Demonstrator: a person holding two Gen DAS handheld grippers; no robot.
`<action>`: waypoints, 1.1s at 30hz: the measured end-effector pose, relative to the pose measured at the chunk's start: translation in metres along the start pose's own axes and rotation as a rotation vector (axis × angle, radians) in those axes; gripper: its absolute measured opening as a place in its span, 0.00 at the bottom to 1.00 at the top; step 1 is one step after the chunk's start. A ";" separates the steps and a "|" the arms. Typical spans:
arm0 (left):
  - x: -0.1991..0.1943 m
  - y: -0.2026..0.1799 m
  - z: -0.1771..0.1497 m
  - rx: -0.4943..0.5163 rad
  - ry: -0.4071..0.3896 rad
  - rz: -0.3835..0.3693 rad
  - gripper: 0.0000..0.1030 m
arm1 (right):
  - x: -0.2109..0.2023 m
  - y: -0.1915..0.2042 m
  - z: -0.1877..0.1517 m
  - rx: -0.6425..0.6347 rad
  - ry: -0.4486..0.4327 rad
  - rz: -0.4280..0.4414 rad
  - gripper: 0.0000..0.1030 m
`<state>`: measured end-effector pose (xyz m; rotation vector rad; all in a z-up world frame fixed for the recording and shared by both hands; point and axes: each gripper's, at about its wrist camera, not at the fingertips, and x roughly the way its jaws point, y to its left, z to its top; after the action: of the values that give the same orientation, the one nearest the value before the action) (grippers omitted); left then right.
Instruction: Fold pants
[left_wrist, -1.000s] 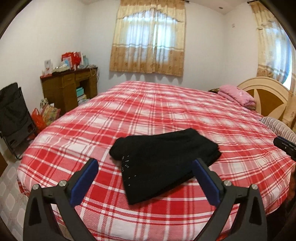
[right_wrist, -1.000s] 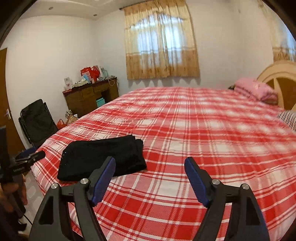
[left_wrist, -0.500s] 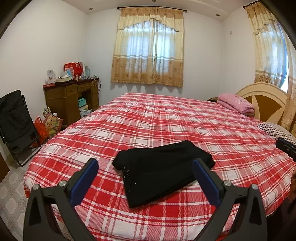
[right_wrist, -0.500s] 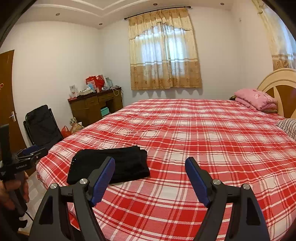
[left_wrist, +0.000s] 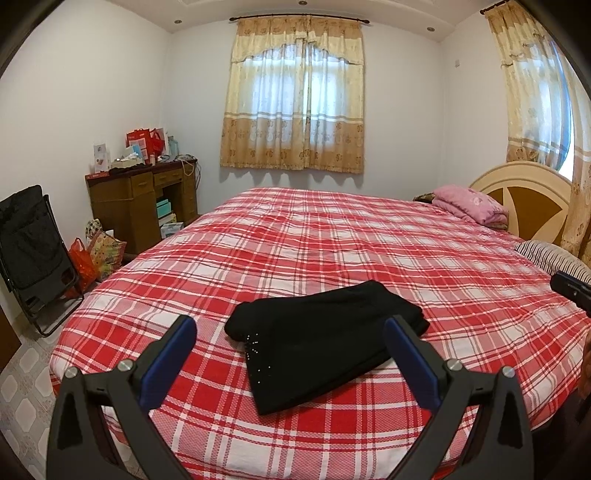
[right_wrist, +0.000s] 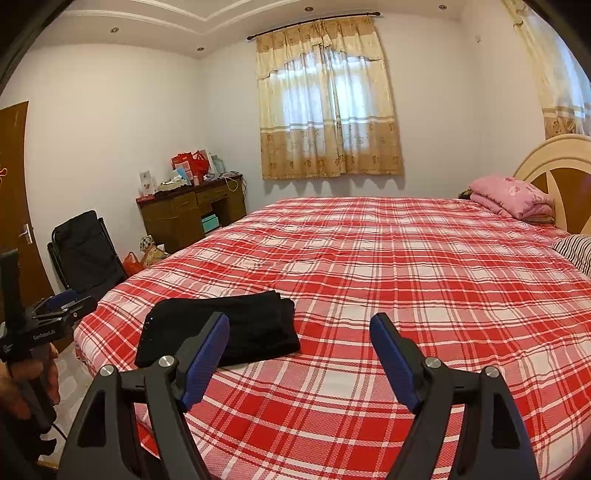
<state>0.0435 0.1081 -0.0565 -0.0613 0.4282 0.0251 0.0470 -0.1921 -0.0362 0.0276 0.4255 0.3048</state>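
Black pants (left_wrist: 317, 339) lie folded into a compact stack on the red plaid bedspread (left_wrist: 332, 240), near the bed's front edge. A line of small studs shows on their near left corner. My left gripper (left_wrist: 290, 347) hovers in front of the stack, open, with nothing between its blue pads. In the right wrist view the pants (right_wrist: 225, 332) sit to the lower left, and my right gripper (right_wrist: 299, 350) stands open over bare bedspread to their right, apart from them. A hand holds the left gripper's body (right_wrist: 40, 325) at the left edge.
A pink folded blanket (left_wrist: 469, 205) and a striped pillow (left_wrist: 550, 254) lie by the headboard (left_wrist: 532, 195) at the right. A wooden desk (left_wrist: 144, 203), bags (left_wrist: 96, 254) and a black folding chair (left_wrist: 29, 251) stand on the floor to the left of the bed.
Both grippers have drawn back and up from the bed, so the folded pants look smaller and lower in view. The pants have not moved, and both grippers stay open.
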 end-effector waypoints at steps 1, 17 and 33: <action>0.000 -0.001 0.000 0.004 -0.001 0.002 1.00 | 0.000 0.000 0.000 0.000 -0.001 0.000 0.78; 0.000 -0.007 0.000 0.025 0.008 0.010 1.00 | 0.001 0.005 0.002 -0.003 0.006 0.009 0.78; -0.001 -0.006 0.002 0.021 0.001 0.017 1.00 | 0.002 0.009 -0.003 -0.026 0.011 0.014 0.78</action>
<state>0.0437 0.1019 -0.0535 -0.0367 0.4304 0.0372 0.0451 -0.1832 -0.0389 0.0035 0.4325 0.3242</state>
